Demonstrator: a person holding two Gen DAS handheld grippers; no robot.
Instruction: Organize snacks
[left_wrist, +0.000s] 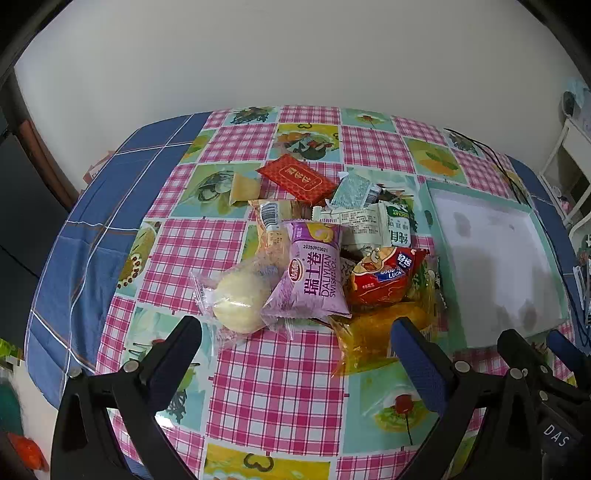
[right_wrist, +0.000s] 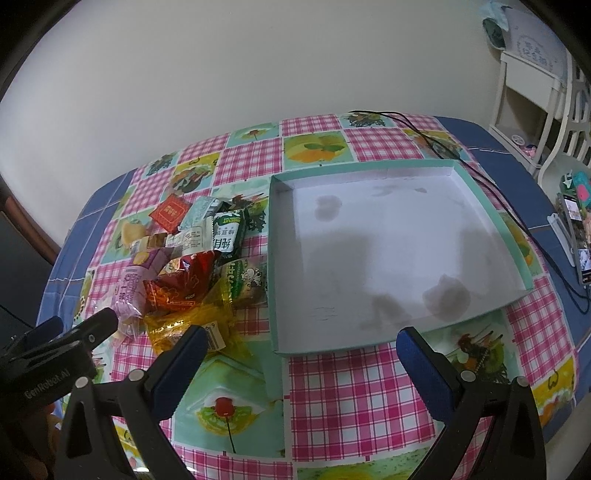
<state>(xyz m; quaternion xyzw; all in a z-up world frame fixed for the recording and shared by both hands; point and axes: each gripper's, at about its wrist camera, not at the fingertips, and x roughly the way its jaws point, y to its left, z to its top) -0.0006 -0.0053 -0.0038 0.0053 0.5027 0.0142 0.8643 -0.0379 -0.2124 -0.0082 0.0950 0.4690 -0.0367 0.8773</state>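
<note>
Both our hand-held grippers, left (left_wrist: 295, 354) and right (right_wrist: 301, 360), gape wide, empty. Risk: slick snack pile (left_wrist: 317, 258) slipping, missing the tray (right_wrist: 369, 236).

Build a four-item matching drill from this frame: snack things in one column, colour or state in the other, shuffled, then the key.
Column 1:
1. Swiss roll pack
2. Flat packet at the far side of the pile
3. Shallow box
4. Left gripper

Column 2:
A. red with gold print
B. jaws open, holding nothing
C. purple wrapper
D. teal rim, white inside, no snacks in it

Pairs: 1-C, 2-A, 3-D, 4-B
</note>
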